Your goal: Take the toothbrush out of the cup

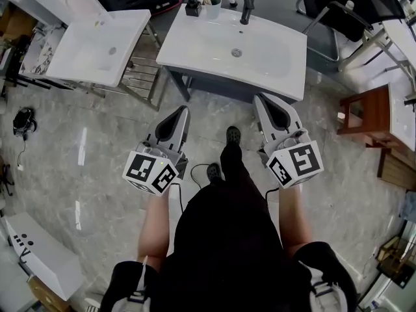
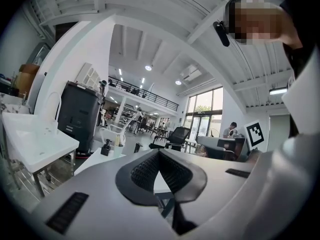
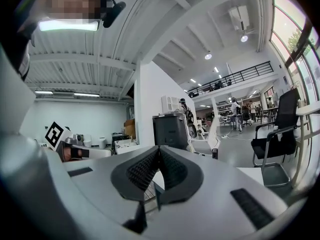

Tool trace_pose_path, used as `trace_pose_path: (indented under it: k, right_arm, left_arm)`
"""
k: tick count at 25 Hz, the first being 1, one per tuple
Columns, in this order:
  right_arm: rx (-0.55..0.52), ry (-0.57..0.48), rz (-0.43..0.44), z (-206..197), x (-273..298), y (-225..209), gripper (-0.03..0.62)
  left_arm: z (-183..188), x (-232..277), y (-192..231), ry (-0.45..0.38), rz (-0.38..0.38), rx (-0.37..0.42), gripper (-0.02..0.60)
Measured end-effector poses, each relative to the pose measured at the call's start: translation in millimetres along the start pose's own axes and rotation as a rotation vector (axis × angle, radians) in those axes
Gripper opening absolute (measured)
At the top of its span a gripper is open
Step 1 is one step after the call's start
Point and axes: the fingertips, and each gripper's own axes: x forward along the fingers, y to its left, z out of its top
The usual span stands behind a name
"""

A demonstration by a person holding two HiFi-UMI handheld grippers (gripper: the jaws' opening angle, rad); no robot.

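A white cup [image 1: 212, 6] with the toothbrush upright in it stands on the back rim of the white washbasin [image 1: 273, 57], between a black soap dispenser [image 1: 193, 7] and the black faucet [image 1: 247, 9]. My left gripper [image 1: 180, 113] and right gripper [image 1: 262, 100] are held side by side in front of the basin, well short of the cup. Both are shut with nothing between their pads. In the left gripper view the cup [image 2: 118, 148] shows small and far, beyond the left gripper [image 2: 159, 152]. In the right gripper view the right gripper [image 3: 159, 148] hides the cup; only the faucet [image 3: 215, 154] shows.
A second white basin [image 1: 97, 44] stands to the left on a metal frame. A wooden stool [image 1: 365, 112] is at the right, and a chair [image 1: 328, 15] behind the basin. A white box [image 1: 39, 252] lies on the floor at lower left.
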Motion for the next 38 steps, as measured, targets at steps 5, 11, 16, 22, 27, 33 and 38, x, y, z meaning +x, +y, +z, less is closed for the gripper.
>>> trace_pose_path:
  k: [5,11,16,22,27,33,38]
  right_arm:
    - [0.021,-0.012,0.02,5,30,-27,0.031]
    - [0.028,-0.025,0.056,22,72,-72,0.031]
    - [0.026,-0.031,0.112,36,111,-100,0.031]
    - [0.018,-0.017,0.176,41,149,-137,0.031]
    - [0.025,-0.003,0.194,40,167,-167,0.031]
    - [0.033,0.0,0.215,40,183,-184,0.031]
    - [0.041,0.011,0.225,33,193,-188,0.031]
  left_arm:
    - [10,35,15,0.007,0.009,0.008,0.014]
    - [33,90,28,0.003,0.024,0.035,0.014]
    - [47,137,37,-0.016,0.04,0.012,0.014]
    - [55,191,45,-0.028,0.065,0.02,0.014]
    - [55,223,49,-0.026,0.09,0.02,0.014]
    - [56,239,54,-0.01,0.113,0.025,0.014]
    - [53,247,61,0.002,0.123,0.025,0.014]
